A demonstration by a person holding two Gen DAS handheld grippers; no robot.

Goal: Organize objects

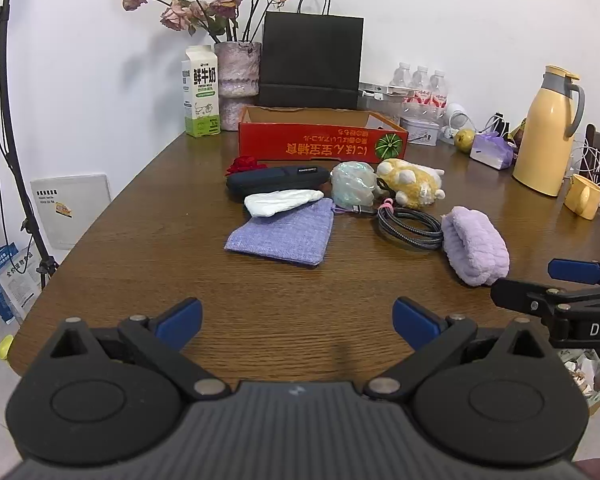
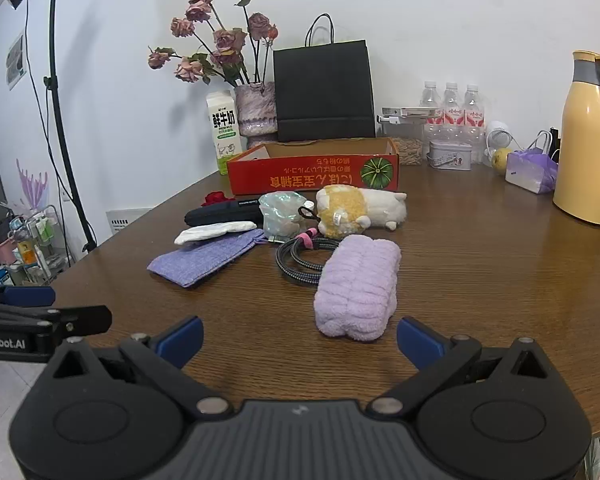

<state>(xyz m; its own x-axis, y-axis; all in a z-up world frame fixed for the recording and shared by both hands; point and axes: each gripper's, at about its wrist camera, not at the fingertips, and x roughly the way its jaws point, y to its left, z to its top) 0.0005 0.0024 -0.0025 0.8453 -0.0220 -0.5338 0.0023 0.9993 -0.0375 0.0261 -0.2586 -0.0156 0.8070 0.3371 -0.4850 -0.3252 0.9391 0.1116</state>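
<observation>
Loose items lie mid-table in front of an open red cardboard box (image 1: 322, 146) (image 2: 312, 174): a black case (image 1: 276, 178) (image 2: 220, 214), a white cloth (image 1: 282, 202) (image 2: 214, 232), a purple knit pouch (image 1: 282, 234) (image 2: 204, 258), a clear plastic bag (image 1: 352, 184) (image 2: 282, 214), a yellow-white plush toy (image 1: 410, 180) (image 2: 358, 208), a coiled braided cable (image 1: 410, 228) (image 2: 300, 258), and a lilac fluffy roll (image 1: 474, 246) (image 2: 358, 292). My left gripper (image 1: 298, 320) is open and empty above the near table edge. My right gripper (image 2: 300, 340) is open and empty, just short of the lilac roll.
A milk carton (image 1: 200, 92), a vase of dried roses (image 1: 236, 80), a black paper bag (image 1: 310, 62) and water bottles (image 1: 420, 84) stand at the back. A yellow thermos (image 1: 546, 128), a yellow mug (image 1: 584, 196) and a purple bag (image 1: 492, 150) are at the right. A light stand (image 2: 64, 128) stands on the floor left.
</observation>
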